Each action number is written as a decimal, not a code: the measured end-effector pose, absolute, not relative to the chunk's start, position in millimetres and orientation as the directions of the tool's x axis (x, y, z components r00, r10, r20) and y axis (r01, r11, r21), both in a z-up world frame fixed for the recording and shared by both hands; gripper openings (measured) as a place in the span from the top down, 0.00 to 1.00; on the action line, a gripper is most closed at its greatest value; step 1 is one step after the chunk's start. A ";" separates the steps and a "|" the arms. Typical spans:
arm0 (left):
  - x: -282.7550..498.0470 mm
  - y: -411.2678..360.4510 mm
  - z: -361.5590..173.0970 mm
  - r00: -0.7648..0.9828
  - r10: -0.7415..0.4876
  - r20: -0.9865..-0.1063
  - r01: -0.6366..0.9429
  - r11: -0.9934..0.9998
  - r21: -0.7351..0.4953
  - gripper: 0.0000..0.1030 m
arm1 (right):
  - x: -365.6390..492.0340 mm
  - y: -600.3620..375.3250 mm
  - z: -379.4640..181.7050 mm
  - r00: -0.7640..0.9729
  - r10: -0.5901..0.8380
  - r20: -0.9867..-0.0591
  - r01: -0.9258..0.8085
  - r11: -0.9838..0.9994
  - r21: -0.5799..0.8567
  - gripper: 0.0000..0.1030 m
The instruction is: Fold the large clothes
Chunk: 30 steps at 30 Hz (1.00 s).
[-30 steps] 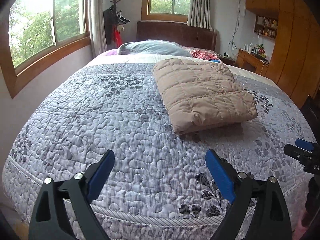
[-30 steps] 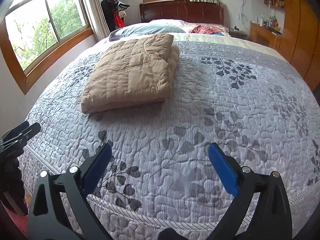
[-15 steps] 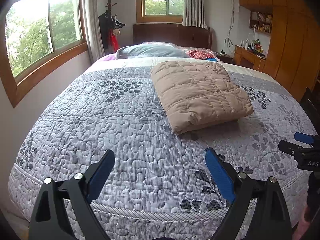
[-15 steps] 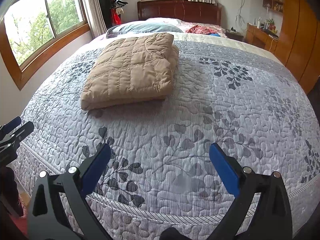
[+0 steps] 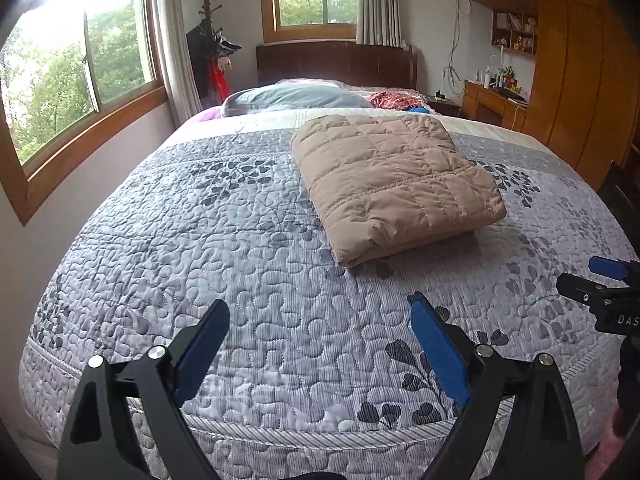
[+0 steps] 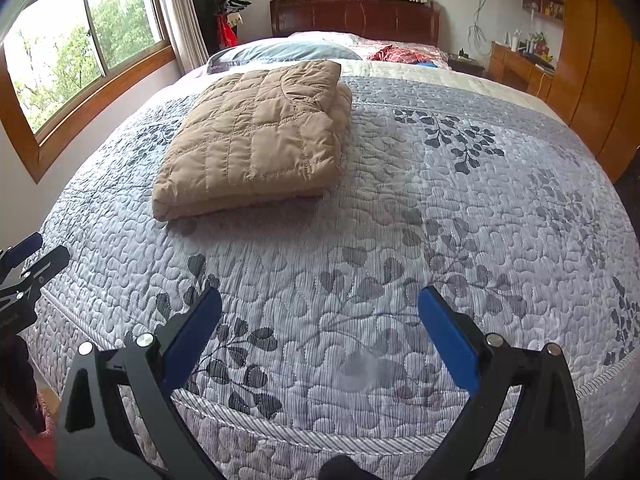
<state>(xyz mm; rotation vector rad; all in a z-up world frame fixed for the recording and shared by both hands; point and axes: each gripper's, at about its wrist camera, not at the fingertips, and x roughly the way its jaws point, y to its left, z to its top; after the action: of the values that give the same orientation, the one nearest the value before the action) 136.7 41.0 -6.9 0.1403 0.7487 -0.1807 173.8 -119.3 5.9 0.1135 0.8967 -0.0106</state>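
Note:
A tan quilted jacket [image 5: 394, 180] lies folded into a thick rectangle on the grey leaf-patterned bedspread [image 5: 200, 240]. It also shows in the right wrist view [image 6: 256, 140]. My left gripper [image 5: 320, 316] is open and empty, held over the foot of the bed, well short of the jacket. My right gripper [image 6: 320, 304] is open and empty too, over the foot of the bed to the right of the jacket. The right gripper's tips also show at the right edge of the left wrist view [image 5: 592, 280].
Pillows [image 5: 296, 98] and a red cloth [image 5: 394, 100] lie at the dark wooden headboard [image 5: 336, 62]. Windows run along the left wall [image 5: 80, 68]. A coat rack [image 5: 210, 40] stands in the corner. A wooden desk [image 5: 492, 104] and wardrobe [image 5: 580, 72] stand on the right.
Both grippers have drawn back and risen from the bed, so the jacket looks farther away. The jacket has not moved. Both grippers stay open.

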 end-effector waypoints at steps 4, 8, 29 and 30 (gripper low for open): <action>137.1 39.5 -7.5 0.718 -0.111 -0.687 0.214 0.975 0.067 0.10 | 174.4 -121.1 5.0 0.624 0.039 -0.781 0.053 0.994 0.092 0.05; 137.5 39.4 -7.6 0.717 -0.112 -0.688 0.215 0.974 0.066 0.10 | 174.1 -120.6 4.1 0.622 0.043 -0.782 0.049 0.994 0.094 0.05; 139.9 42.5 -11.8 0.704 -0.126 -0.699 0.223 0.974 0.049 0.10 | 173.6 -115.2 4.3 0.620 0.043 -0.783 0.041 0.995 0.087 0.05; 139.6 42.6 -11.9 0.704 -0.125 -0.699 0.222 0.974 0.049 0.10 | 173.6 -115.1 4.1 0.620 0.042 -0.783 0.042 0.995 0.087 0.05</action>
<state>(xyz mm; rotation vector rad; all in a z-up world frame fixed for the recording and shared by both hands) 139.6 42.6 -11.9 0.1331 0.7661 -0.1937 173.6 -115.1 4.1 0.1000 0.9023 0.0002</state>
